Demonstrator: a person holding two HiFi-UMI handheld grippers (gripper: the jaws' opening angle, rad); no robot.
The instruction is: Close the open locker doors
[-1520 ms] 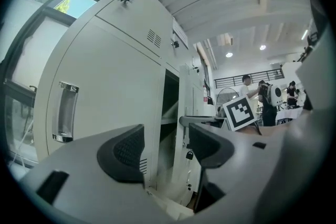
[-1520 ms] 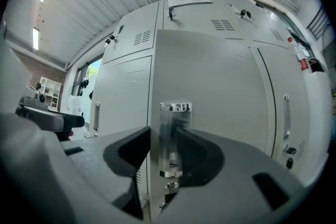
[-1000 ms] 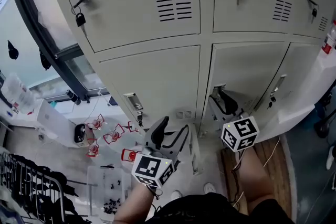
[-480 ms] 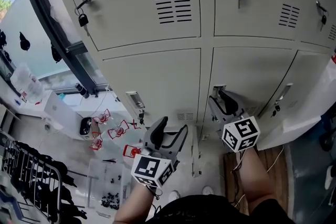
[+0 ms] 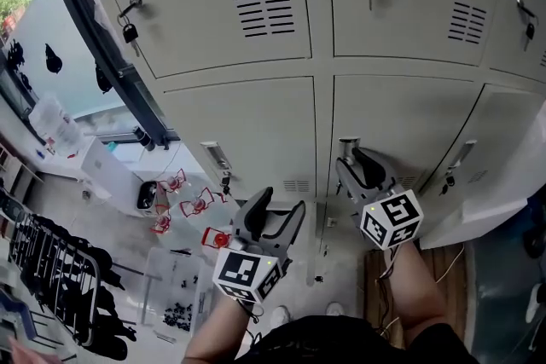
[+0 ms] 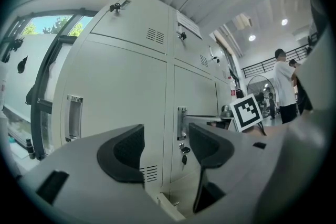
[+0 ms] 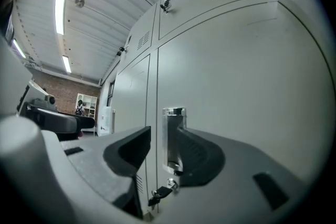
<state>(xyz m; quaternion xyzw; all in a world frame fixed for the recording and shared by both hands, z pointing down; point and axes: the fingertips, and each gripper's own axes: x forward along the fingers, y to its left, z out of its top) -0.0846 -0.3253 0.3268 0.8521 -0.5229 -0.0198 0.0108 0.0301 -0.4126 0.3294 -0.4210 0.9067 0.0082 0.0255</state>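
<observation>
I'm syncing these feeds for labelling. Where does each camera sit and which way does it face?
Head view: on the person's head, facing steeply down the lockers; shows both forearms, the left hand-held gripper and right hand-held gripper.
Left gripper view: on the left hand-held gripper, facing level along the lockers; shows its open jaws and the right one's marker cube.
Right gripper view: on the right hand-held gripper, facing a door closely; shows its open jaws framing the handle.
Both gripper views share that handle.

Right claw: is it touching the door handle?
Cannot tell. Right gripper view: the handle shows between the open right claw, one pad overlapping it.
</observation>
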